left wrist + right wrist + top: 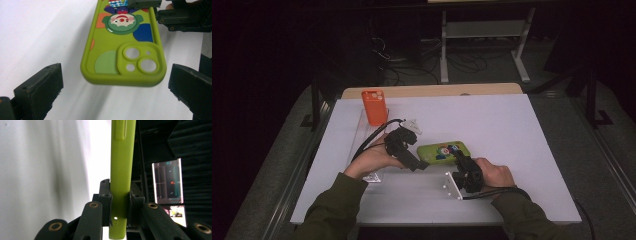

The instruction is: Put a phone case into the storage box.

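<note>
Green case point(444, 150): hanging just above the table point(512, 130), near its middle, lying roughly flat with the clown print and camera cutouts facing up.
Right gripper point(463, 162): pinching the case's right end, jaws pressing on both faces point(120, 195).
Left gripper point(417, 164): sitting at the case's left end, jaws spreading wide on either side of the camera corner point(125, 62), touching nothing.
Orange case point(374, 106): standing upright at the far left of the table, well apart from the green one.
Hands: each wrapping around its own gripper, green sleeves coming in from the near edge.
</note>
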A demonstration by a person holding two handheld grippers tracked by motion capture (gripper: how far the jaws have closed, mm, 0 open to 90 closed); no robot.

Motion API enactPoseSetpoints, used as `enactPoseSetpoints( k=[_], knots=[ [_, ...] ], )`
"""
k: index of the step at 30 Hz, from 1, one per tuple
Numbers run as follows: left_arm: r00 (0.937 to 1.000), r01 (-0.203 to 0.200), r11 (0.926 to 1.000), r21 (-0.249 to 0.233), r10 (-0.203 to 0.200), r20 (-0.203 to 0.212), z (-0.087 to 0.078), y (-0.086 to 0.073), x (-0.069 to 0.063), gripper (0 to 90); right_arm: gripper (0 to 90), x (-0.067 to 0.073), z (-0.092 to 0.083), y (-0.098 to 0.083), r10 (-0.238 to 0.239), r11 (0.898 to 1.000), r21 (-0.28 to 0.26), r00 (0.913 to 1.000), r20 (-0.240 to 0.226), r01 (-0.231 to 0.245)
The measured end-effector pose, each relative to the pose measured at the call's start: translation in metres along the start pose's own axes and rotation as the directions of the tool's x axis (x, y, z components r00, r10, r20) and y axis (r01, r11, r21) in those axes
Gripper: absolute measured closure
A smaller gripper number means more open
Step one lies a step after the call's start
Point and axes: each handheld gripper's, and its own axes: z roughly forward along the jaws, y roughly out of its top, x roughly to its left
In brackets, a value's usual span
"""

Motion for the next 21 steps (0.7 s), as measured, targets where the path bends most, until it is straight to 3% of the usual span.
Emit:
enactPoseSetpoints(
  k=[4, 5, 6, 7, 11, 16, 17, 20, 21],
  knots=[
    [1.0000, 0.004, 0.9999, -0.016, -0.004, 0.001, -0.003, -0.002, 0.001, 0.0, 76.0, -0.006, 0.000, -0.001, 0.047, 0.999, -0.006, 0.9988, -0.011, -0.047],
    [1.0000, 0.007, 0.9998, -0.019, -0.007, 0.002, -0.003, -0.003, 0.001, 0.0, 76.0, -0.007, -0.001, -0.002, 0.086, 0.996, -0.003, 0.9962, -0.014, -0.086],
    [1.0000, 0.006, 0.9998, -0.018, -0.006, 0.002, -0.003, -0.003, 0.002, 0.0, 76.0, -0.010, 0.000, -0.003, 0.062, 0.998, -0.009, 0.9978, -0.024, -0.062],
    [1.0000, 0.006, 0.9998, -0.018, -0.006, 0.000, -0.003, -0.004, 0.002, 0.0, 76.0, -0.011, 0.000, -0.004, 0.076, 0.997, -0.001, 0.9961, -0.044, -0.077],
    [0.9998, 0.016, 0.9996, -0.024, -0.017, -0.009, -0.004, -0.006, 0.004, 0.0, 75.9, -0.014, 0.000, -0.006, 0.194, 0.981, 0.009, 0.9784, -0.072, -0.193],
    [0.9995, 0.015, 0.9994, -0.030, -0.016, -0.026, -0.004, -0.007, 0.007, 0.0, 76.0, -0.021, 0.002, -0.013, 0.250, 0.968, 0.011, 0.9627, -0.104, -0.250],
    [0.9994, 0.019, 0.9994, -0.030, -0.020, -0.028, -0.004, -0.007, 0.007, 0.0, 76.0, -0.021, 0.001, -0.013, 0.293, 0.956, 0.020, 0.9486, -0.119, -0.293],
    [0.9990, 0.024, 0.9989, -0.042, -0.025, -0.038, -0.004, -0.007, 0.006, 0.0, 75.9, -0.024, 0.001, -0.015, 0.357, 0.934, 0.032, 0.9224, -0.148, -0.356],
    [0.9989, 0.025, 0.9988, -0.043, -0.026, -0.039, -0.003, -0.007, 0.006, 0.0, 76.0, -0.023, 0.002, -0.014, 0.401, 0.916, 0.037, 0.9025, -0.158, -0.400]
  ],
)
